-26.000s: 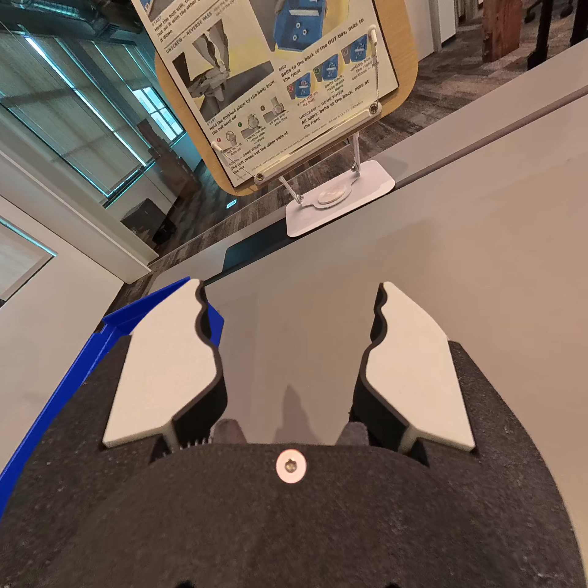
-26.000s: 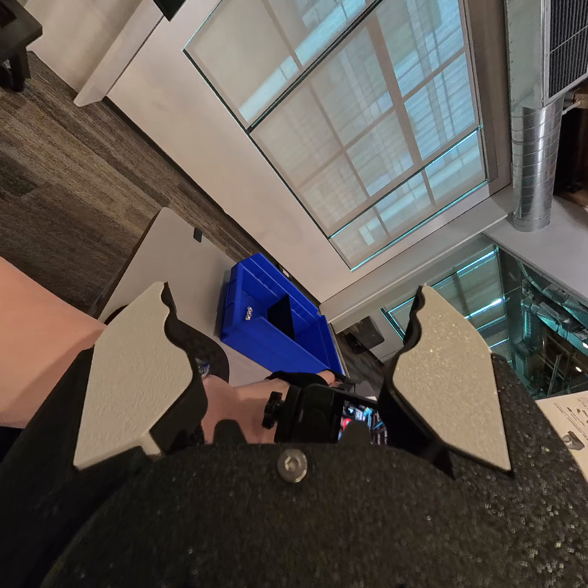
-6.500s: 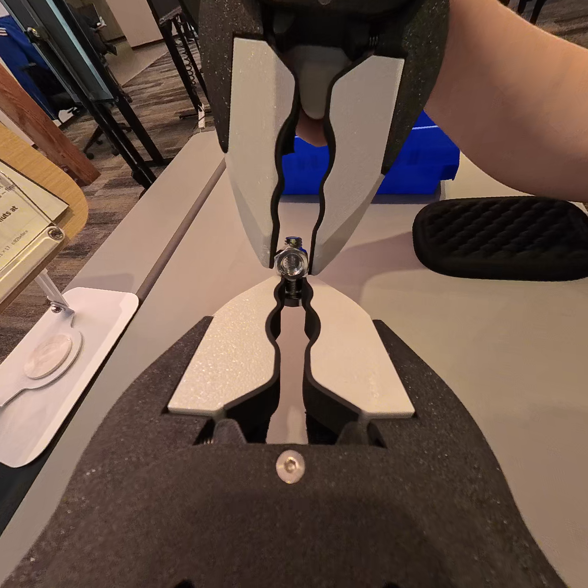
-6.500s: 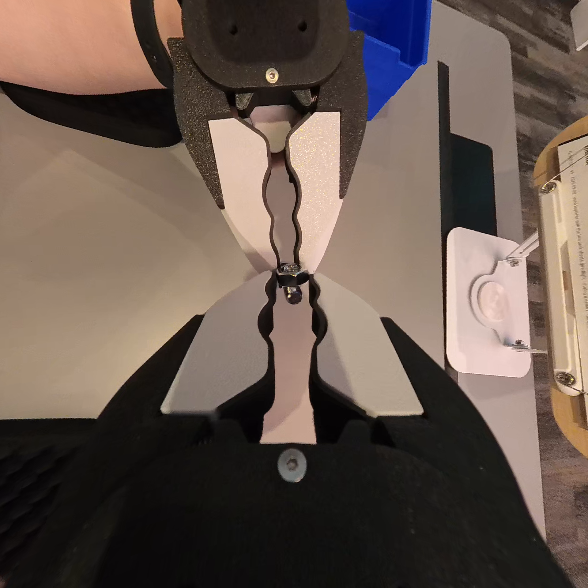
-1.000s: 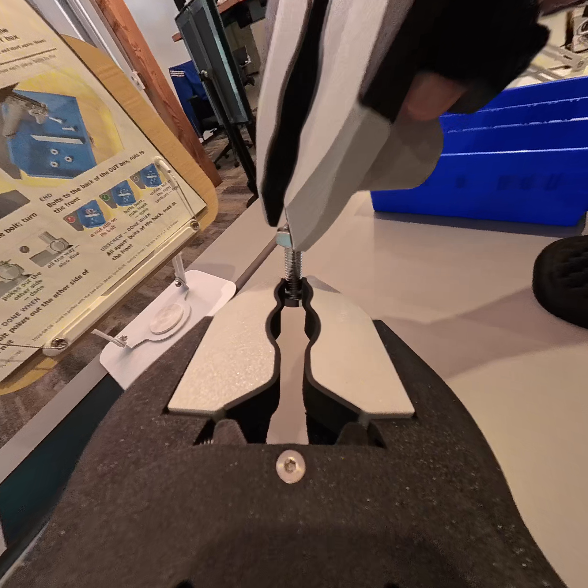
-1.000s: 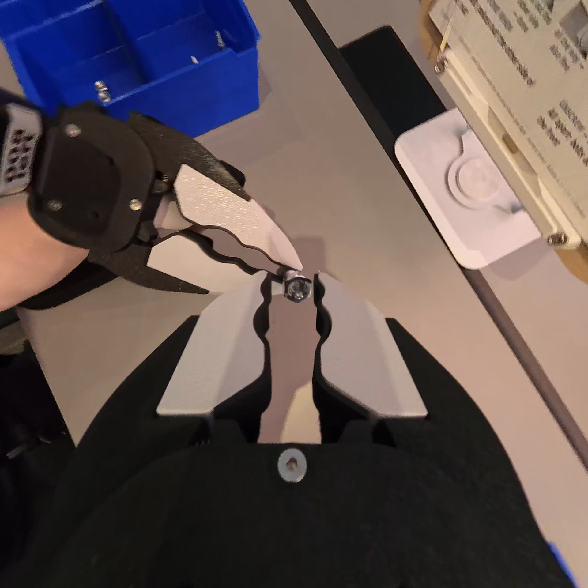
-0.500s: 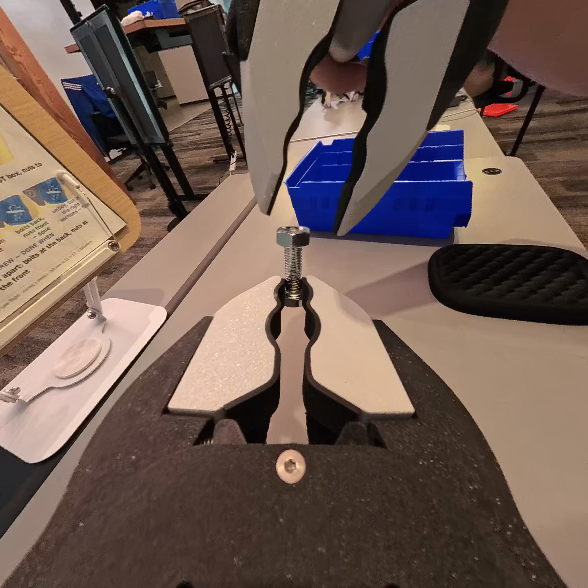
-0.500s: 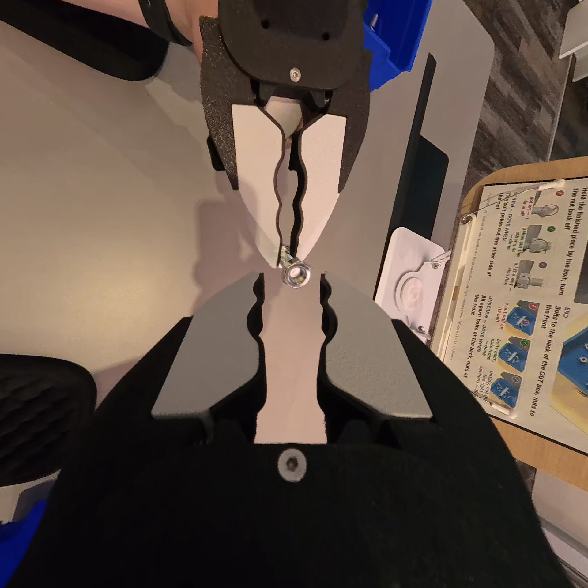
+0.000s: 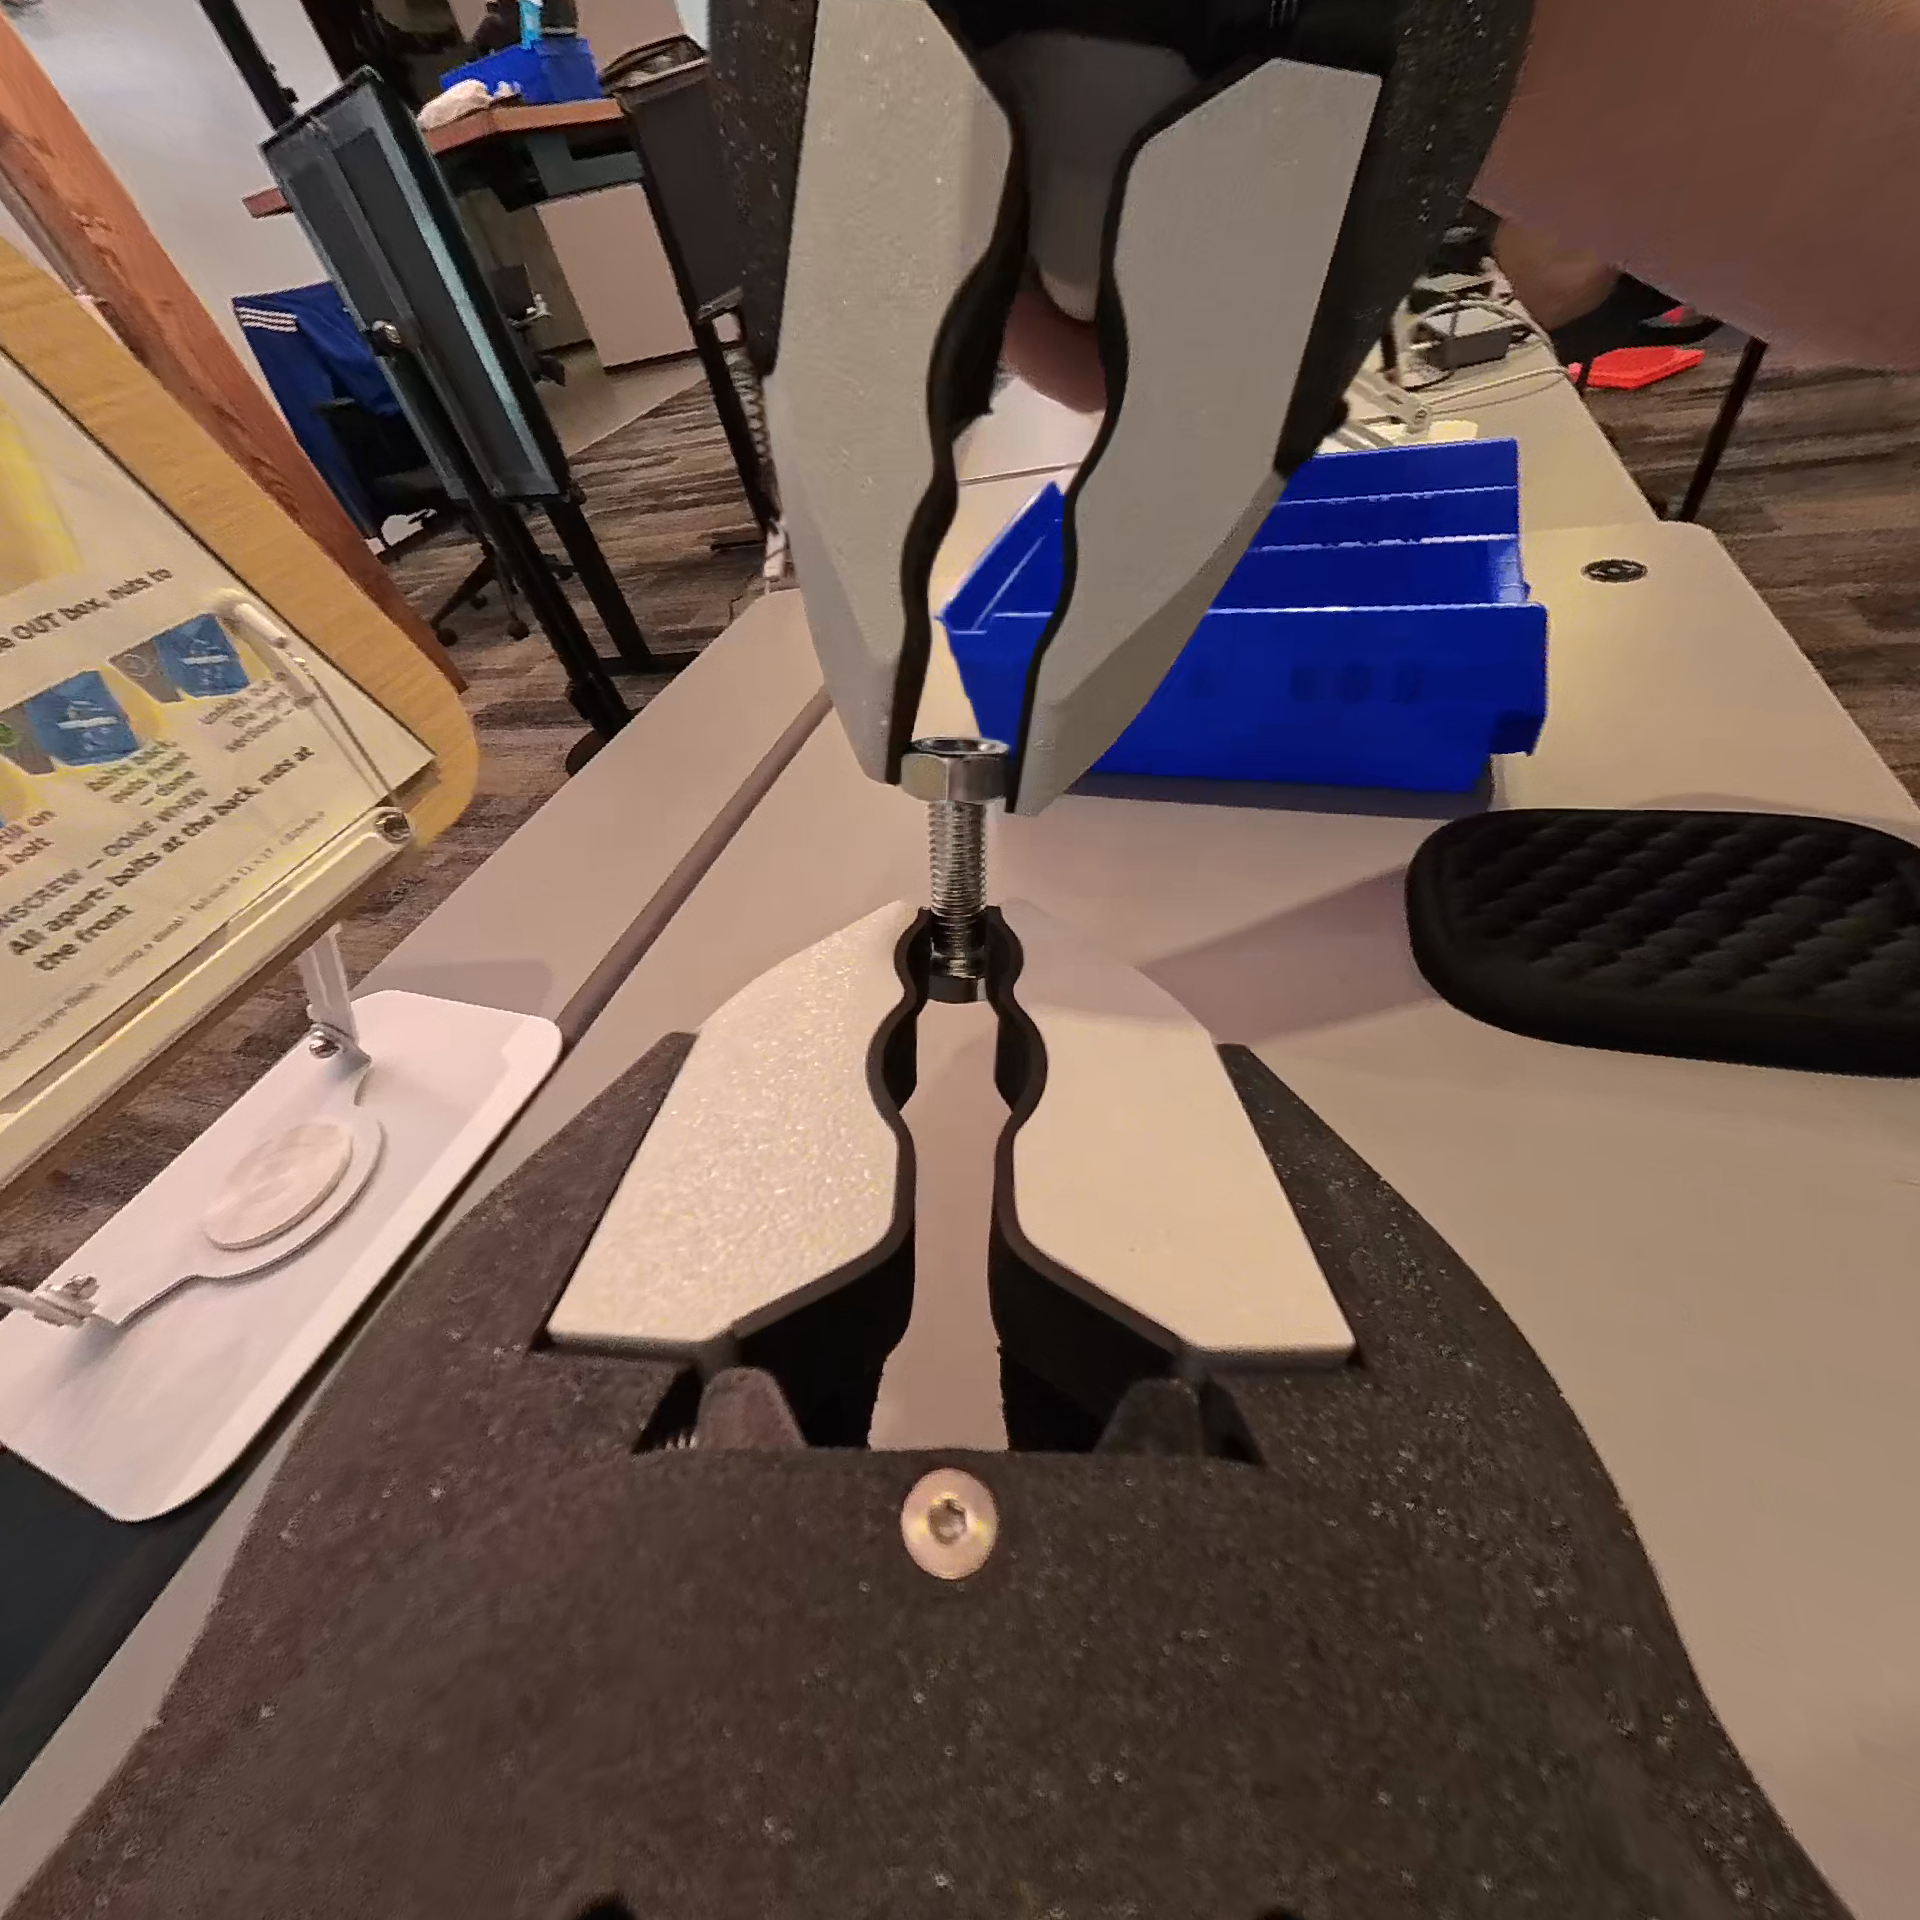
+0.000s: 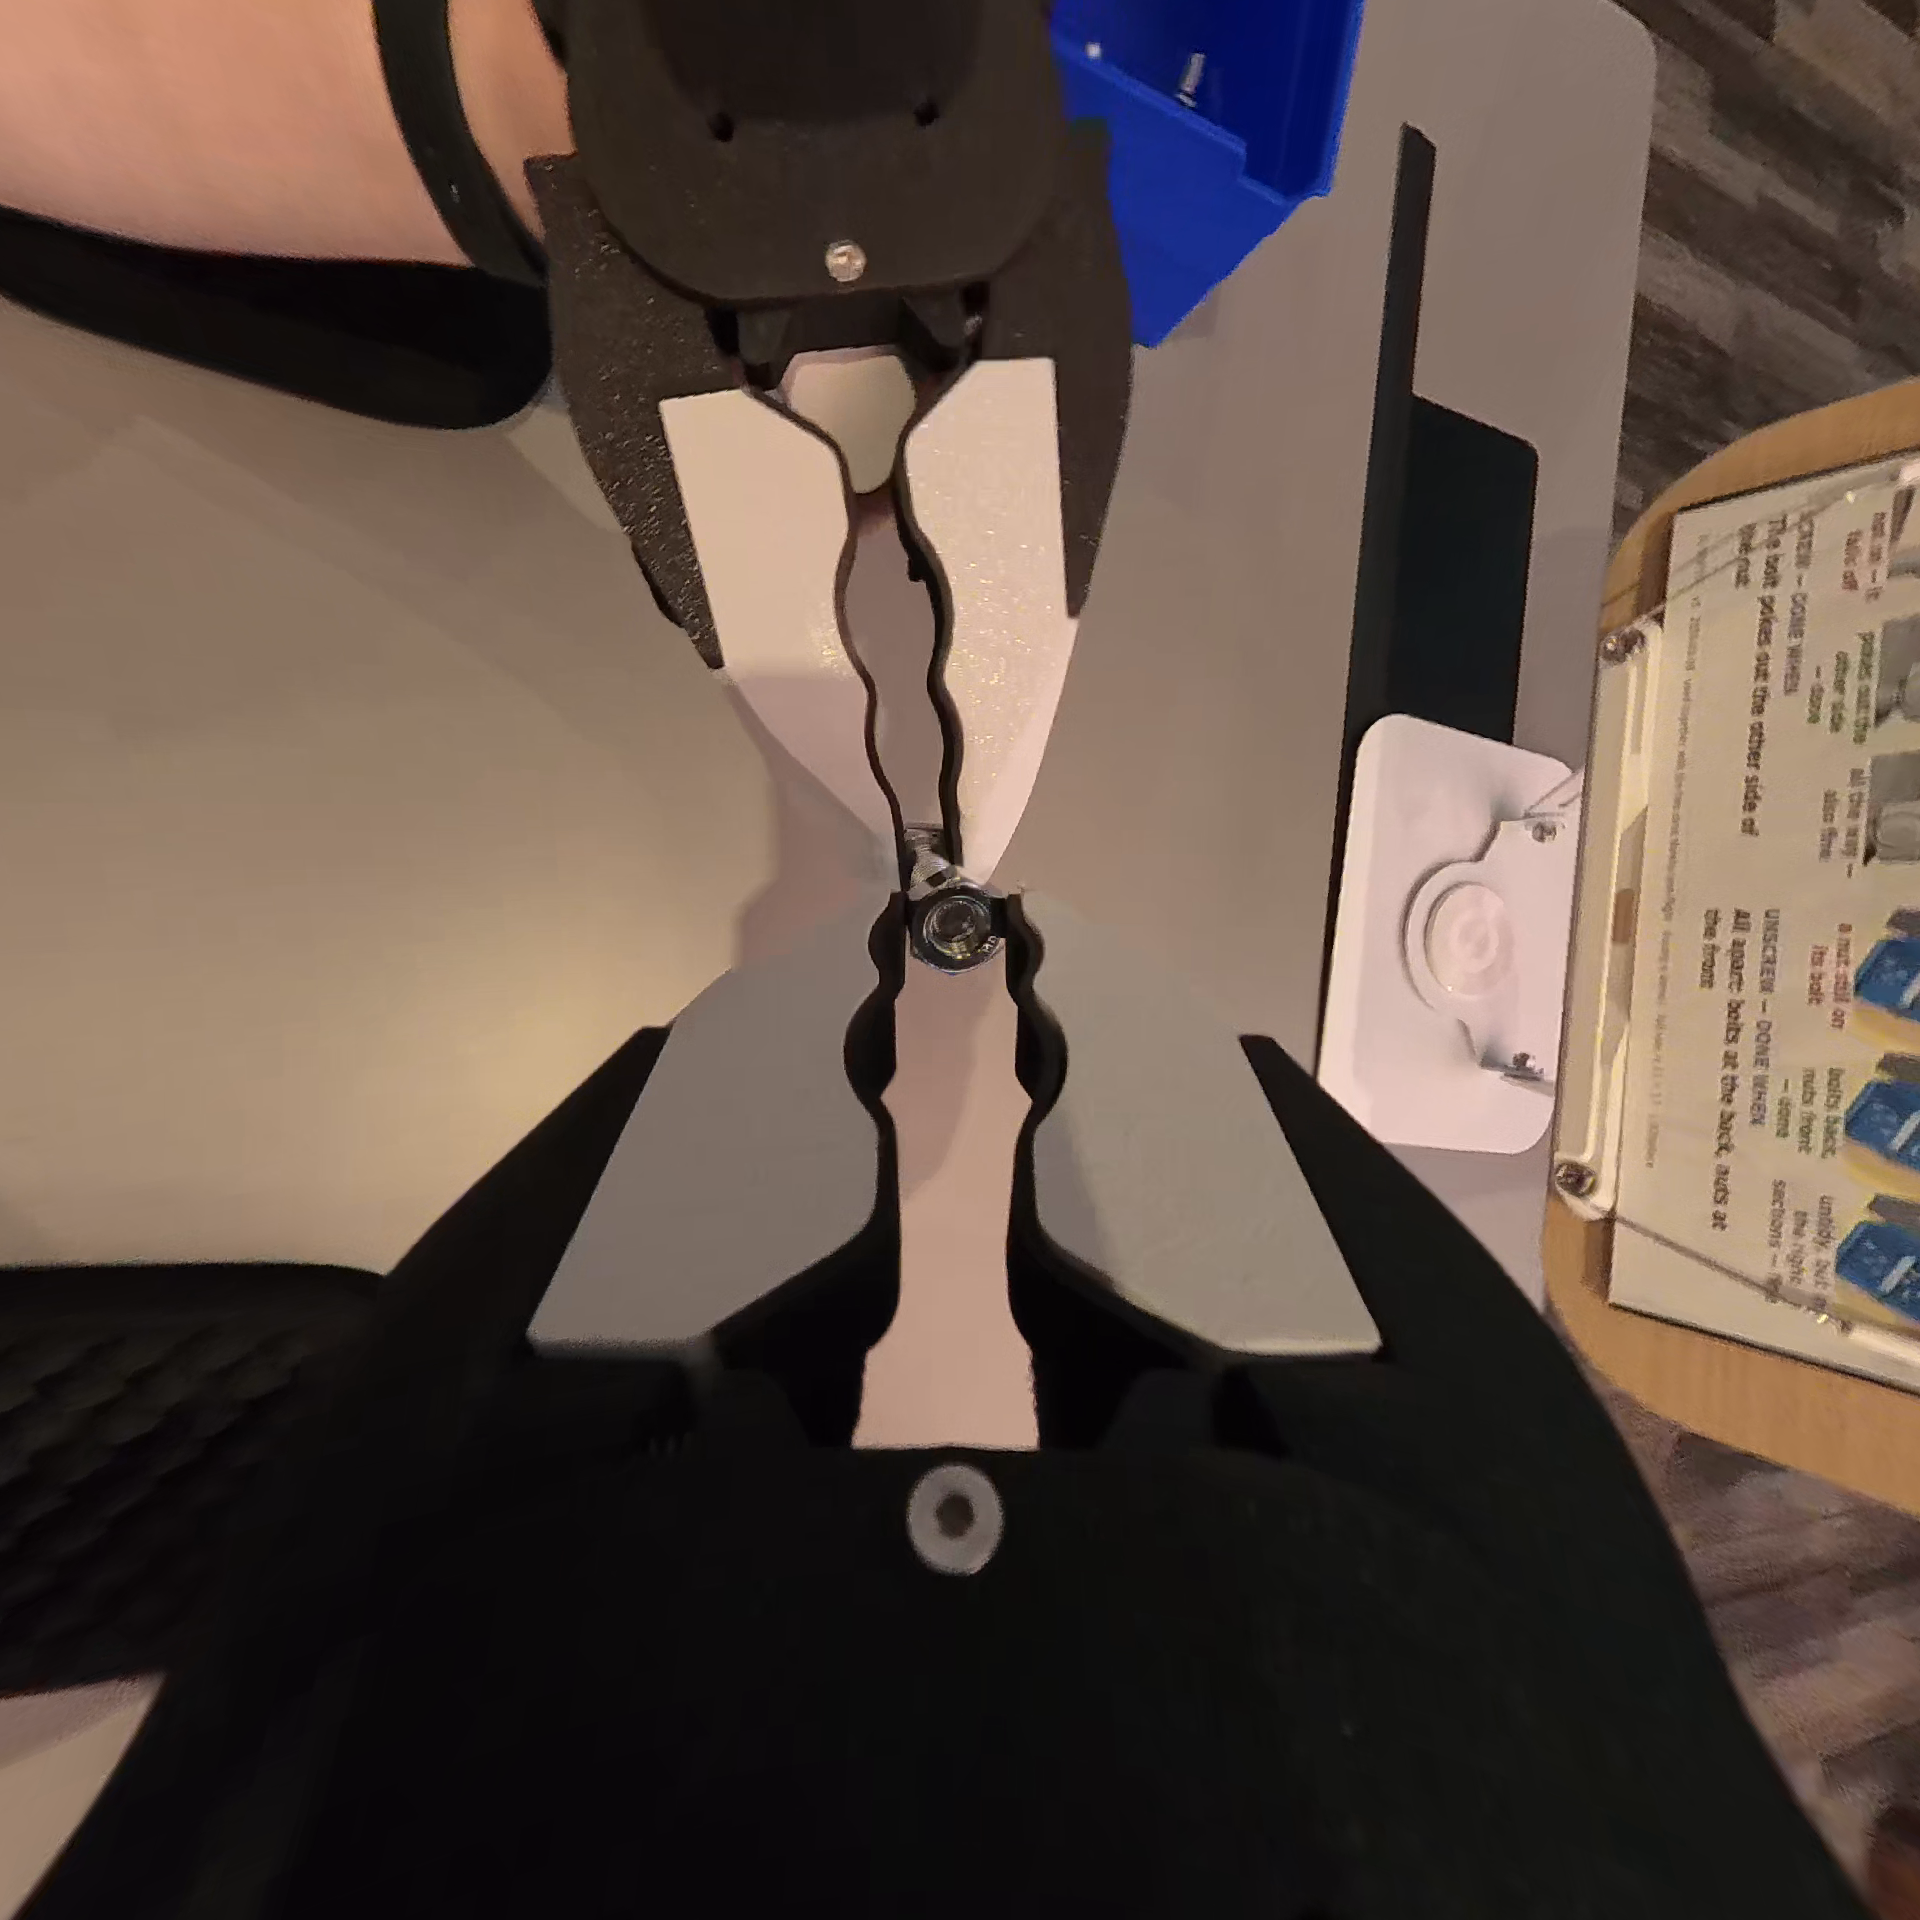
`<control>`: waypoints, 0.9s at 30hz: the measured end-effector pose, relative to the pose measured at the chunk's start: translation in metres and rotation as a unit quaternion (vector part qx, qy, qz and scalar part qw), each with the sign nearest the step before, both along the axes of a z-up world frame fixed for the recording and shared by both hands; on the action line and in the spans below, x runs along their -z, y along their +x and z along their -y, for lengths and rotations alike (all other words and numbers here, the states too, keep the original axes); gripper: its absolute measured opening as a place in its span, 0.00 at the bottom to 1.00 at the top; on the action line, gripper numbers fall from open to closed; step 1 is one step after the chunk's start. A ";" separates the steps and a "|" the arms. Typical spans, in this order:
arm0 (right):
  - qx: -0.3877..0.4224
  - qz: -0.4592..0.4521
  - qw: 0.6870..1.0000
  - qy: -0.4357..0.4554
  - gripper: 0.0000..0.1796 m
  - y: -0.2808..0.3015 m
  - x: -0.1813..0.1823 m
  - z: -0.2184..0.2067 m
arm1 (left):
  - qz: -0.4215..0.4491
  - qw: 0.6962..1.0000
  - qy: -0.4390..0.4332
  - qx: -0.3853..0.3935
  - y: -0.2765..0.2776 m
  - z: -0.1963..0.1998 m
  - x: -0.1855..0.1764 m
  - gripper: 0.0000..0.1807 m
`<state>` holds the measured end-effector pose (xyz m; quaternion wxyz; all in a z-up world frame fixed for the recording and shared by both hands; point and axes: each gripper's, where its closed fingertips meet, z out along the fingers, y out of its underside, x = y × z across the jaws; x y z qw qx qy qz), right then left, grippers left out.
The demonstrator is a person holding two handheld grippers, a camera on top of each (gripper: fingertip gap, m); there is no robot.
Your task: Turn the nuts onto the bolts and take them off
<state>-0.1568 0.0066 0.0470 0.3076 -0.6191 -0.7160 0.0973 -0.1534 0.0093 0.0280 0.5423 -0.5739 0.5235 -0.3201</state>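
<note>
A silver bolt [image 9: 956, 852] stands upright, its head clamped in my shut left gripper [image 9: 956, 935]. A hex nut [image 9: 953, 771] sits at the top end of the bolt's thread. My right gripper [image 9: 953, 777] comes down from above, and its fingertips [image 9: 1039, 727] close on the nut from both sides. In the right wrist view my right gripper [image 10: 951, 925] holds the nut [image 10: 951, 928] end-on. My left gripper [image 10: 928, 844] reaches in from the top and holds the bolt [image 10: 925, 860] just beyond the nut. Both are held above the grey table [image 9: 1558, 1299].
A blue divided bin [image 9: 1299, 675] stands on the table behind the grippers. A black textured pad [image 9: 1662, 935] lies to the right. An instruction sheet on a wooden board [image 9: 156, 779] stands at the left on a white base [image 9: 260, 1195], at the table's edge. My left and right fingertips are right by each other.
Half a second ago my right gripper hung open above the nut. It has come down and shut on the nut. My left gripper still holds the bolt upright.
</note>
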 end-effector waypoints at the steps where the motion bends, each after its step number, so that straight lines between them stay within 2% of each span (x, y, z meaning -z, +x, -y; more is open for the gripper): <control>1: 0.020 -0.007 1.000 -0.009 0.10 0.000 0.000 -0.002 | 0.001 1.000 0.002 -0.007 -0.001 -0.002 -0.001 0.05; 6: 0.155 -0.041 0.986 -0.040 0.10 -0.002 0.000 -0.017 | -0.014 0.998 0.016 -0.063 -0.004 -0.016 0.000 0.05; 9: 0.232 -0.067 0.969 -0.057 0.10 -0.002 0.002 -0.020 | -0.017 0.998 0.009 -0.067 -0.004 -0.018 0.003 0.05; 13: 0.261 -0.089 0.959 -0.070 0.10 -0.002 0.003 -0.020 | -0.010 0.998 -0.001 -0.058 -0.004 -0.017 0.003 0.05; 15: 0.232 -0.099 0.965 -0.070 0.19 -0.006 0.000 -0.016 | -0.003 0.999 -0.005 -0.049 -0.004 -0.014 0.001 0.05; 16: 0.209 -0.095 0.971 -0.061 0.20 -0.006 -0.002 -0.013 | -0.001 0.999 -0.009 -0.040 -0.003 -0.012 0.001 0.05; 19: 0.114 -0.068 0.991 0.023 0.23 -0.001 -0.016 -0.008 | 0.013 0.999 -0.030 -0.005 -0.003 -0.005 0.000 0.05; 22: -0.024 -0.003 0.997 0.073 0.22 0.007 -0.014 0.015 | 0.022 0.998 -0.051 0.043 0.000 0.008 -0.001 0.05; 24: -0.040 0.024 0.995 0.090 0.21 0.011 -0.012 0.014 | 0.023 0.996 -0.053 0.065 0.002 0.016 -0.001 0.05; 27: -0.057 0.029 0.996 0.064 0.18 0.011 -0.008 0.020 | 0.020 0.995 -0.055 0.087 0.004 0.023 -0.001 0.05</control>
